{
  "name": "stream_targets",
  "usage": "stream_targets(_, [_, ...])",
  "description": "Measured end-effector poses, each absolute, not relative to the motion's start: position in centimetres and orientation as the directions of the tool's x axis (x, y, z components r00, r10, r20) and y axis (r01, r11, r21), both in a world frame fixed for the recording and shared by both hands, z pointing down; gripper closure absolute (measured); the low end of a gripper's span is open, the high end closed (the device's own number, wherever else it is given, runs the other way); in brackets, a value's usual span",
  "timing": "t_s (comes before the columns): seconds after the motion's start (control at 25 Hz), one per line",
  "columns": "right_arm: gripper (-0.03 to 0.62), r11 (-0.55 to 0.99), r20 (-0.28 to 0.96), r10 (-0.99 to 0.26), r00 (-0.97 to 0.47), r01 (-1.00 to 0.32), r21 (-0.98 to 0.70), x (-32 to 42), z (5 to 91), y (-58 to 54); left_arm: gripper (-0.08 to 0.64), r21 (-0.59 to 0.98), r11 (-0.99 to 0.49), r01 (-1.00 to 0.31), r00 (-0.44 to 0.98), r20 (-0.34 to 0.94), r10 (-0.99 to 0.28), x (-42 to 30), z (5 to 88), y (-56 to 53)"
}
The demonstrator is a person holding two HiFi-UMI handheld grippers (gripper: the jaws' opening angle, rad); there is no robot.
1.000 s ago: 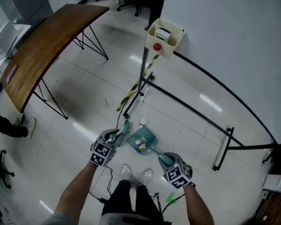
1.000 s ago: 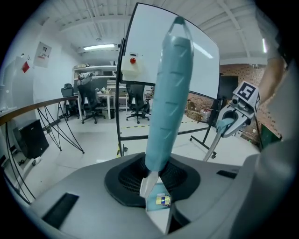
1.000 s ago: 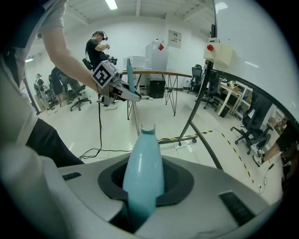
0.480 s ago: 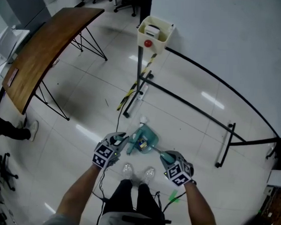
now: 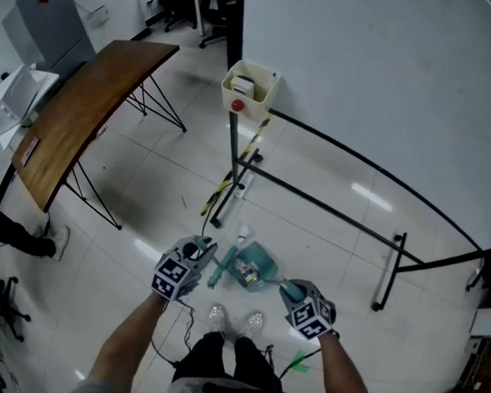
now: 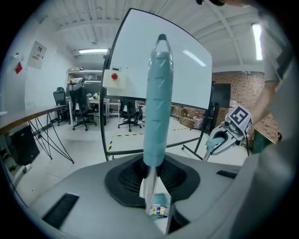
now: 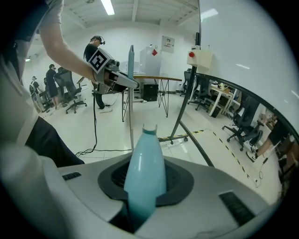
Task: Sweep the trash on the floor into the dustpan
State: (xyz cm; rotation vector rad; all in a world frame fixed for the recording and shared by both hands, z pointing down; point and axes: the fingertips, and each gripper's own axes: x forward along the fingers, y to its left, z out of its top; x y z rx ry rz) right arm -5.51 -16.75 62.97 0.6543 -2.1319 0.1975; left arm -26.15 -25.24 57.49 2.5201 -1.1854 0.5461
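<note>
above floor [image 5: 146, 219]: left gripper [image 5: 204, 251] jaws clamp broom [image 6: 156, 102], right gripper's [image 5: 290, 291] clamp dustpan [image 5: 265, 253]; trash [image 5: 243, 270], maybe carton, print illegible.

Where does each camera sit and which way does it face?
Head view: on the person's head, facing steeply down at white tiled floor; left tongs, right tongs, forearms, shoes show.
Left gripper view: on left tongs, facing along clamped pale teal plastic broom handle; right tongs, forearm show.
Right gripper view: on right tongs, facing along clamped pale teal plastic dustpan handle; left tongs, forearm show.
Shared: white box with red button, all three.
</note>
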Motion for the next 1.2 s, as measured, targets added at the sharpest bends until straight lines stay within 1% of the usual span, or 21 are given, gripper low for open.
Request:
stream_targets(0.28, [0.506,0.830,0.773,-0.421,-0.474,-0.545,0.118,-3.1,62.5,-18.1,0.492,0.030,-0.624,-0.781,0.560,0.476,-0.678,-25.6,57.7,-28.0])
stream_targets(0.44, [0.506,0.798,0.789,-0.433,-0.436,-0.592,0.111,-2.8,62.6,-19.2,0.492,0.034,-0.650,-0.759,0.578,0.492,-0.650,-26.0,59.1,-30.1])
stream_targets(0.64, [0.506,0.757,0.796,-0.462,-0.391,-0.642,0.124,-3.5,62.6,-21.4,0.494,0.037,-0.676,-0.736,0.605,0.485,-0.632,-27.3,59.4,-33.8])
stream_targets(0.92, [0.506,0.730,0.809,-0.470,-0.354,-0.670,0.131,-5.5,62.6,-23.5,0.492,0.022,-0.718,-0.695,0.642,0.469,-0.607,-27.8,58.6,-37.8])
stream_targets(1.2, [0.506,0.736,0.813,-0.455,-0.364,-0.668,0.112,-7.1,63.5,-25.0,0.491,0.050,-0.722,-0.690,0.646,0.494,-0.582,-25.8,62.3,-40.0])
